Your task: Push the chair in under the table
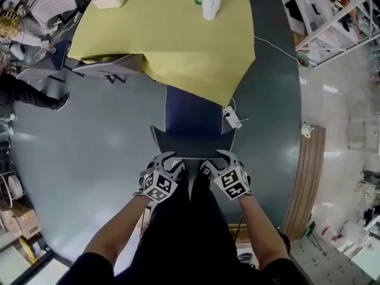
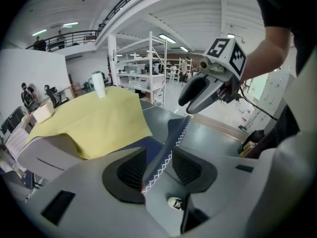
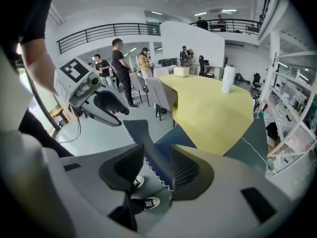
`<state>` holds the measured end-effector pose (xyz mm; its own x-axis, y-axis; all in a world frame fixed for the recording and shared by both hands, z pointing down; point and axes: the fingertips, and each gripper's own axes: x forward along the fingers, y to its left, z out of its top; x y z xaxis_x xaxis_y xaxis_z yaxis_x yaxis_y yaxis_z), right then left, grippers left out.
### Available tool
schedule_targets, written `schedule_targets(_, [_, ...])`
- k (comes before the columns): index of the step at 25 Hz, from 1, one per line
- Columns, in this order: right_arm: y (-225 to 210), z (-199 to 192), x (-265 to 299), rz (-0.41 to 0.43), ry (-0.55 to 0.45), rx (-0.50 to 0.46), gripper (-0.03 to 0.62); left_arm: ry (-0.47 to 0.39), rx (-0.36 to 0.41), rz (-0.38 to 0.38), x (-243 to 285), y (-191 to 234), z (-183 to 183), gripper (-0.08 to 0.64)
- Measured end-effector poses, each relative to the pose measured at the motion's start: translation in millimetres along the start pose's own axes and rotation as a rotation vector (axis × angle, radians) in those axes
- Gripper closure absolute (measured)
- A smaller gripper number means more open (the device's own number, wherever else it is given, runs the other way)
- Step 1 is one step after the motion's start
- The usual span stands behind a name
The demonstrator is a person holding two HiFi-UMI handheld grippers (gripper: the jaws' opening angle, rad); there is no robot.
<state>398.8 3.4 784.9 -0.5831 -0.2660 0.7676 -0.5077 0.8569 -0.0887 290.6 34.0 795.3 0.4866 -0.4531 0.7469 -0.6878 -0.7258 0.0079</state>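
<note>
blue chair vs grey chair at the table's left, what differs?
Colour: the blue chair has a navy seat and dark back; the grey chair is pale grey.
Handling: the left gripper and right gripper, both open, straddle the blue chair's back edge; no gripper is at the grey chair.
Shared: white zigzag edge stitching.

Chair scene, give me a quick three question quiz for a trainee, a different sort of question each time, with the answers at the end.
1. True or false: the chair has its seat wholly hidden under the yellow cloth.
2. What stands between the left gripper jaws? A: the backrest edge. B: a box. C: nothing.
3. Fill in: the white tumbler has a ___ lid.
Key: 1 false; 2 A; 3 green.
</note>
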Motion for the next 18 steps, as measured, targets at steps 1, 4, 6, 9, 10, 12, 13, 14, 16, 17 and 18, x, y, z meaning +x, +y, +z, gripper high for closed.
schedule_targets(1, [0,-4,4,0.003,0.021,-0.018,0.423,0.019,0.013,-0.003,3,0,-5,0.409])
schedule_targets(4, [1,-18,16,0.016,0.091,-0.082,0.416,0.073,0.041,-0.005,11,0,-22,0.384])
schedule_targets(6, [1,-28,23,0.022,0.137,-0.125,0.408,0.104,0.058,0.001,16,1,-31,0.373])
schedule_targets(9, [2,-42,31,0.032,0.208,-0.195,0.399,0.139,0.074,0.008,21,4,-40,0.364])
schedule_targets(10, [2,-47,34,0.034,0.231,-0.218,0.397,0.149,0.081,0.006,23,5,-41,0.362])
schedule_targets(12, [2,-56,42,0.038,0.273,-0.251,0.394,0.166,0.091,-0.002,27,5,-45,0.359])
schedule_targets(13, [3,-61,45,0.04,0.291,-0.258,0.394,0.171,0.092,-0.008,29,4,-46,0.359])
schedule_targets(14, [3,-64,48,0.043,0.304,-0.259,0.394,0.173,0.088,-0.011,31,3,-47,0.359])
schedule_targets(16, [4,-69,53,0.039,0.318,-0.265,0.394,0.175,0.08,-0.004,34,4,-49,0.36])
schedule_targets(17, [3,-70,55,0.027,0.324,-0.275,0.394,0.177,0.08,0.003,36,5,-50,0.36])
schedule_targets(18, [1,-72,57,0.013,0.33,-0.287,0.394,0.181,0.082,0.011,37,6,-51,0.36])
